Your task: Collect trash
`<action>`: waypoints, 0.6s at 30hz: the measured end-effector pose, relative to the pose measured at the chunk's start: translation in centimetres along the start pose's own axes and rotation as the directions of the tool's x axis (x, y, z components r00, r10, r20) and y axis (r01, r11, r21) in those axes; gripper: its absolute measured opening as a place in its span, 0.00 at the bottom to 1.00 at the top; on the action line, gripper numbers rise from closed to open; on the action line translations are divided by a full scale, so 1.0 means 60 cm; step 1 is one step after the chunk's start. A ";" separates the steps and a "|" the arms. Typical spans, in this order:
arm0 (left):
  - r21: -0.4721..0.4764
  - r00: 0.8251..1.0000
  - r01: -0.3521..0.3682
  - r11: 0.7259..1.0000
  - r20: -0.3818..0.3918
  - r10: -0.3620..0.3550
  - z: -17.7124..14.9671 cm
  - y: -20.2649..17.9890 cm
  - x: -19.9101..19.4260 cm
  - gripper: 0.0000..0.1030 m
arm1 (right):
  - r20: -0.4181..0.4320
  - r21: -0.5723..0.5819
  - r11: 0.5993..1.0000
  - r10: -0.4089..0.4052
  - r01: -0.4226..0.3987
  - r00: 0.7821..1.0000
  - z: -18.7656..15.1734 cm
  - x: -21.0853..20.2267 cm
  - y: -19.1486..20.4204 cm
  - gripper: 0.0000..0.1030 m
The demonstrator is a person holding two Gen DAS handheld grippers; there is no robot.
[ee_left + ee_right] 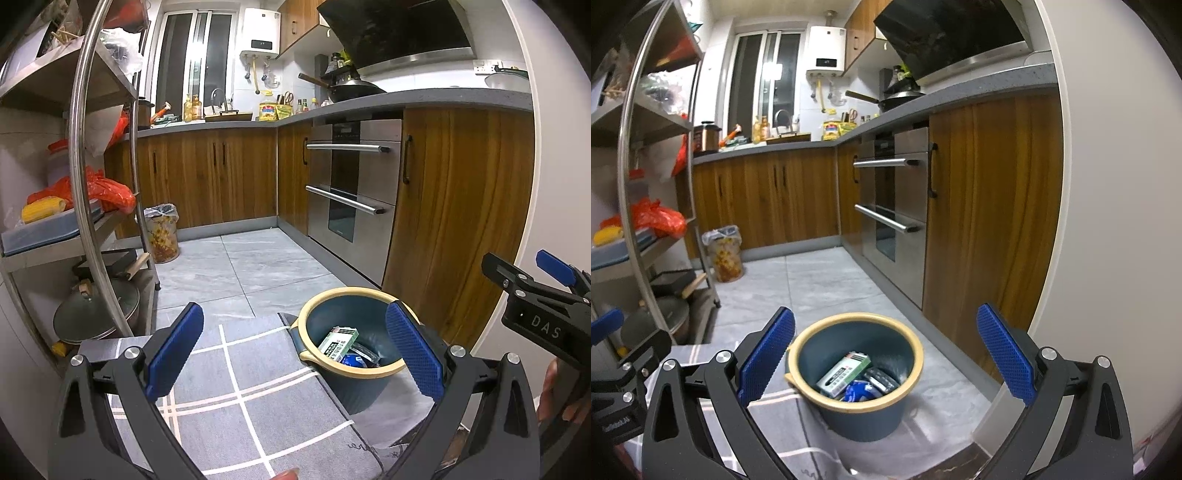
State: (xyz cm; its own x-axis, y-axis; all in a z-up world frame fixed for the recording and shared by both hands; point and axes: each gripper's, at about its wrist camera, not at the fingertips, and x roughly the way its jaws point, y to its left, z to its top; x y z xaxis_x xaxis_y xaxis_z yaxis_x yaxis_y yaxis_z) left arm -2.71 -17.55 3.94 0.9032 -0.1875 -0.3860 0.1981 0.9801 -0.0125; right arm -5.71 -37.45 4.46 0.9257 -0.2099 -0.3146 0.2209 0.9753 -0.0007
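Both the left tongs (295, 354) and the right tongs (886, 354) gape wide with nothing between them. Just ahead at 12 o'clock, the blue bin (855, 373) on the grey mat (236, 391) already holds a green box (844, 373) and wrappers, so collecting looks nearly done. Farther, at 10 o'clock, a lined waste basket (724, 253) stands on the tiled floor (258, 266); beyond, the worktop (229, 123).

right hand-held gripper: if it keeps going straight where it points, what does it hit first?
Probably the blue bin: it sits between the open right hand-held gripper's fingers, dead ahead and below. It would likely meet the yellow rim or the trash inside, such as the green-white box. Depth unclear.
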 end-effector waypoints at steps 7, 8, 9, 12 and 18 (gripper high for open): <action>0.001 1.000 0.001 1.000 0.000 -0.001 -0.001 -0.001 0.000 0.95 | 0.000 -0.001 1.000 0.001 -0.001 1.000 0.000 -0.001 0.000 0.95; 0.002 1.000 0.002 1.000 0.000 -0.002 -0.001 -0.001 0.000 0.95 | 0.000 -0.001 1.000 0.000 0.000 1.000 0.000 -0.001 0.001 0.95; 0.002 1.000 0.002 1.000 0.000 -0.002 -0.001 -0.001 0.000 0.95 | 0.000 -0.001 1.000 0.000 0.000 1.000 0.000 -0.001 0.001 0.95; 0.002 1.000 0.002 1.000 0.000 -0.002 0.000 0.000 0.001 0.95 | 0.000 0.000 1.000 0.000 0.000 1.000 0.000 -0.001 0.001 0.95; 0.004 1.000 0.004 1.000 0.001 -0.004 0.000 0.000 0.000 0.95 | 0.000 0.000 1.000 0.000 0.000 1.000 0.001 -0.001 0.001 0.95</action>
State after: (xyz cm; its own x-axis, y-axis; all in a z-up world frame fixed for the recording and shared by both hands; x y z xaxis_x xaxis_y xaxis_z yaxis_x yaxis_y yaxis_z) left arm -2.72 -17.57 3.92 0.9029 -0.1915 -0.3848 0.2034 0.9790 -0.0099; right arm -5.73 -37.40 4.52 0.9257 -0.2095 -0.3149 0.2204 0.9754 -0.0011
